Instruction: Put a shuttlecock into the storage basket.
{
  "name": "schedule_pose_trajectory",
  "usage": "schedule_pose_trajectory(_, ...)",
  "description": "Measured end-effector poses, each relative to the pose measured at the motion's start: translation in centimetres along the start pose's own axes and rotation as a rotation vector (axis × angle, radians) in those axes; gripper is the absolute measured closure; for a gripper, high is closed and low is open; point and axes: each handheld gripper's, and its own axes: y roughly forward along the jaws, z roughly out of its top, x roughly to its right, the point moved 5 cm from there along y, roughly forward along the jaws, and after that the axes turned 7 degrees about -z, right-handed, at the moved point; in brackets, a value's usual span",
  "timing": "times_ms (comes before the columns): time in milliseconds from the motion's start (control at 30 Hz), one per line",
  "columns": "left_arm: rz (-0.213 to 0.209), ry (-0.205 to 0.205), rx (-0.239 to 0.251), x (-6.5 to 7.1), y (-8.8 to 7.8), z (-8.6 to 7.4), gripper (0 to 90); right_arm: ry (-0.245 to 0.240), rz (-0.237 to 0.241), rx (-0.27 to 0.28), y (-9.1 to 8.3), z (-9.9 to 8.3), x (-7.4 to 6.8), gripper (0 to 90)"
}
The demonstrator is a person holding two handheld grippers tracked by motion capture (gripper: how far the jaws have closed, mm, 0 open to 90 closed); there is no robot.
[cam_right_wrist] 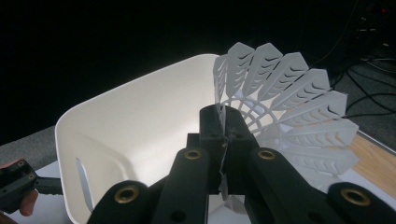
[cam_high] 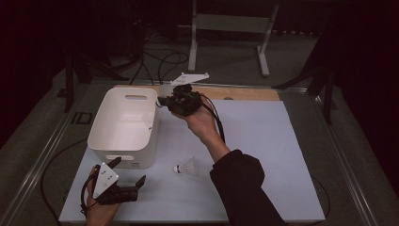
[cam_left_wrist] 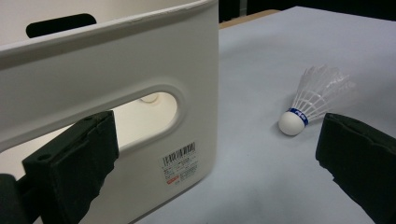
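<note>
Right gripper (cam_right_wrist: 223, 135), clamped on a shuttlecock (cam_right_wrist: 285, 107), hovers beside the bin's (cam_high: 123, 123) far right rim; left gripper (cam_high: 129, 175) waits, jaws apart.

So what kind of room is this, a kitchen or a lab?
Probably a lab or workshop: black cables trail over grey carpet, a grey metal frame stand rises behind, and a pale blue board tops the work table.

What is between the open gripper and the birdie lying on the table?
Nothing. In the left gripper view, bare table lies between the left gripper and the shuttlecock. The white bin stands off to one side.
</note>
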Motion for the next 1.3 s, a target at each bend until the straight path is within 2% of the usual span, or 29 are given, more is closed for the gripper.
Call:
schedule_pose_trajectory(800,-0.002,0.001,-0.001,0.0,0.0,0.0,0.0,-0.018,0.032,-0.003,1.6,0.9,-2.1,88.5)
schedule_pose_trajectory(1300,-0.001,0.002,0.002,0.0,0.0,0.0,0.0,-0.051,0.047,-0.014,2.2,1.2,-3.5,88.5)
